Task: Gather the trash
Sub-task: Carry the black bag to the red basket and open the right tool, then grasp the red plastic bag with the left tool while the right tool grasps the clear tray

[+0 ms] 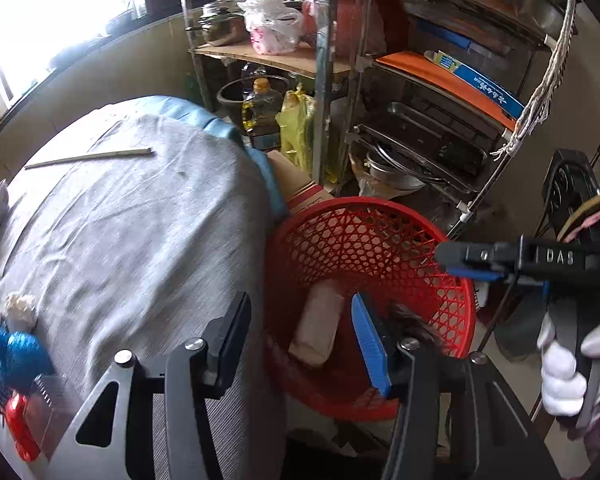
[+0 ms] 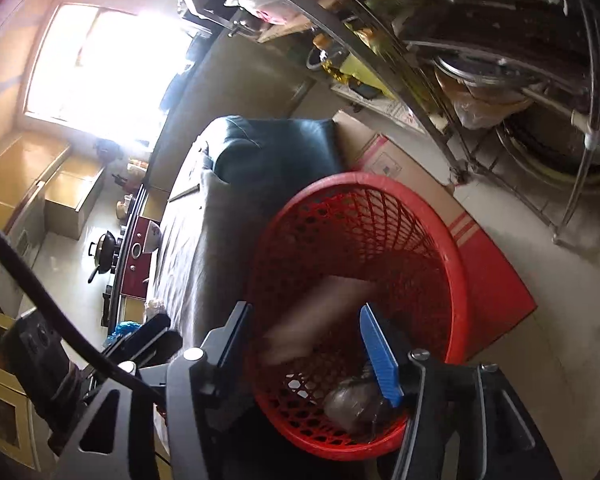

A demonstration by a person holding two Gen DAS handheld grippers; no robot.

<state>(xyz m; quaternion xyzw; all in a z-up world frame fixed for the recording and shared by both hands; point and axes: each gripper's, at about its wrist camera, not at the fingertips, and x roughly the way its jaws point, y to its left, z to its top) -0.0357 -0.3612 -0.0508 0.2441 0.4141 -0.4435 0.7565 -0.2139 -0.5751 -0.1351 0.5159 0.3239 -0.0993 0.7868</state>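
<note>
On the far left of the tabletop (image 1: 120, 232), which is covered with a soft grey woven cloth, some trash is still lying: a crumpled blue wrapper (image 1: 8, 354), a small white crumpled ball (image 1: 20, 308) and a shiny red packet (image 1: 18, 428); farther away a thin straight stick (image 1: 88, 158) rests on the cloth. The left gripper (image 1: 300, 340) has its jaws spread with nothing between them, at the tabletop edge and over the red basket (image 1: 380, 248). This basket is round, of rigid plastic lattice, and stands on the floor just beside the tabletop. Inside it a pale, flat, paper-like piece (image 2: 320, 312) appears blurred, probably falling, near a clear crinkled plastic lump (image 2: 352, 404). The right gripper (image 2: 304, 344) is also spread and empty above the basket. I think the light piece could catch on the rim and slip out, and small bits could pass through the lattice holes.
</note>
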